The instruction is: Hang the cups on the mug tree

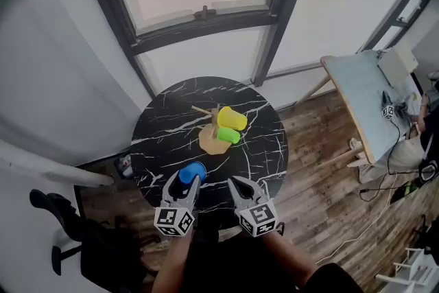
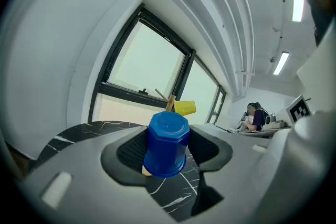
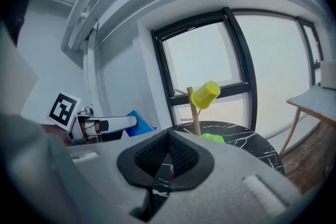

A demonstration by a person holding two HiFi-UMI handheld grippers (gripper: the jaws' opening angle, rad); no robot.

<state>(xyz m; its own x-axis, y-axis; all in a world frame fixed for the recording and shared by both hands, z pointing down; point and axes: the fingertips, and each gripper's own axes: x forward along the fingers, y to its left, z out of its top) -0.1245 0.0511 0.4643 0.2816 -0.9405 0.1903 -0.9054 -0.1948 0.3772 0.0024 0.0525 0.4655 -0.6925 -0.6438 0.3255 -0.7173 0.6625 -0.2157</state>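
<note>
Yellow cup [image 1: 232,119] hangs on the tree [image 1: 215,121] mid-desk [image 1: 158,134]. The green cup [image 1: 228,135] seems to sit on a lower peg, though it may rest on the base. One is left: the blue cup [image 2: 167,144], pinched between the left gripper's [image 1: 184,183] fingers [image 2: 131,152] above the desk's near edge, well short of the tree. The right gripper's [image 3: 167,160] fingers are pressed together, empty.

In the left gripper view the mug tree [image 2: 169,104] is largely hidden behind the blue cup [image 2: 166,144] — only its top and one peg are seen.
</note>
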